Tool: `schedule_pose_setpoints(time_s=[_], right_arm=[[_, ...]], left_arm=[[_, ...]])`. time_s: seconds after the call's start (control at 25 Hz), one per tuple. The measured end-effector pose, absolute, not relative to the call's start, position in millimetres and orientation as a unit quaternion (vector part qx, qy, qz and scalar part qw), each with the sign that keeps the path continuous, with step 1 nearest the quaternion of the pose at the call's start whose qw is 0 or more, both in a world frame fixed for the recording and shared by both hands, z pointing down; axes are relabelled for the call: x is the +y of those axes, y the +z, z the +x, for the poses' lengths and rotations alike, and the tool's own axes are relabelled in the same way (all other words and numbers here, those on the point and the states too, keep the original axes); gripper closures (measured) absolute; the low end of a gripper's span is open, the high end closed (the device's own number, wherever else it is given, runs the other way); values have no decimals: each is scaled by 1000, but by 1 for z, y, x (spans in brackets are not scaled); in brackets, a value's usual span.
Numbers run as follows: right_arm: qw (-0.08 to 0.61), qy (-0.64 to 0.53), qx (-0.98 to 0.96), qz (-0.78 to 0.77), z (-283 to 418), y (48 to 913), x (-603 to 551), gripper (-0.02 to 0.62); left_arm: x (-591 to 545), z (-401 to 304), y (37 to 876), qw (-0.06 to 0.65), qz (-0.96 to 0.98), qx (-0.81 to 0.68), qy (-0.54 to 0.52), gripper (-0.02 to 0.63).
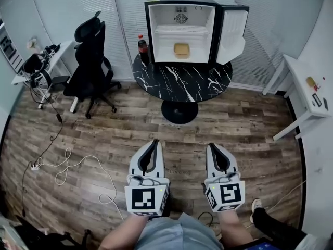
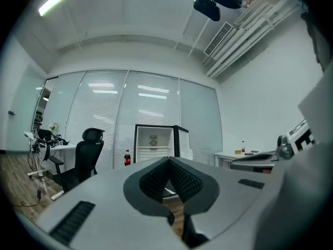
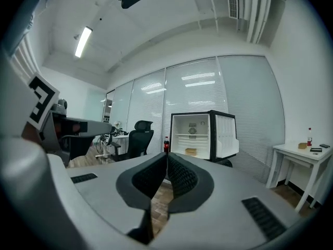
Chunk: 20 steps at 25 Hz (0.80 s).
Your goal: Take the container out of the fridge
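Nearest, low in the head view, left tongs [image 1: 154, 142] and right tongs [image 1: 213, 147] side by side, both clenched with pads meeting and nothing between them, aimed about level across the plank floor [image 1: 104, 134]. Well short of the goal, so first job, by the look of it: close the gap on foot. Mind the white cable [image 1: 67, 165] looping off to the left; keep to the bare boards straight ahead. Beyond that, a round black marbled bench [image 1: 182, 85] on a single pedestal, with a cola bottle [image 1: 142, 46] at its back left, just beside the fridge [image 1: 147, 30]. Steer clear of that bottle when reaching in. Farther on, fridge door [image 1: 233, 33] swung wide to the right, so no opening needed. Deepest of all, the container [image 1: 181, 50], a small tan tub, sitting alone on the fridge's lower level, under the white shelf [image 1: 179, 29]. Best handled, probably, by releasing one pair of tongs before entry, going in level and centred below the shelf, straddling the tub's sides, clenching gently, then drawing straight back without scraping shelf or door frame. Right tongs probably the better pick, being away from the bottle; other pair kept low and out of the way.
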State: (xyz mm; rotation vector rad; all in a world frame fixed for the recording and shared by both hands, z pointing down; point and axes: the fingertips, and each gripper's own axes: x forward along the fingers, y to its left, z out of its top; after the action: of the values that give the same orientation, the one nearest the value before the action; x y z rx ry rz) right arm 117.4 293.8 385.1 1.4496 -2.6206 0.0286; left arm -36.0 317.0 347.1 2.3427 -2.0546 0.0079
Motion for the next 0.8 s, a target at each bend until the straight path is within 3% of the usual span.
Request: schedule_pose_setpoints(time_s=[0.44, 0.8], right_arm=[[44, -20, -858, 511, 57, 346, 193, 580], [52, -11, -849, 526, 55, 354, 148, 581]], left_arm=[[216, -93, 309, -29, 770, -636, -24, 588], [169, -94, 333, -3, 782, -623, -8, 588]])
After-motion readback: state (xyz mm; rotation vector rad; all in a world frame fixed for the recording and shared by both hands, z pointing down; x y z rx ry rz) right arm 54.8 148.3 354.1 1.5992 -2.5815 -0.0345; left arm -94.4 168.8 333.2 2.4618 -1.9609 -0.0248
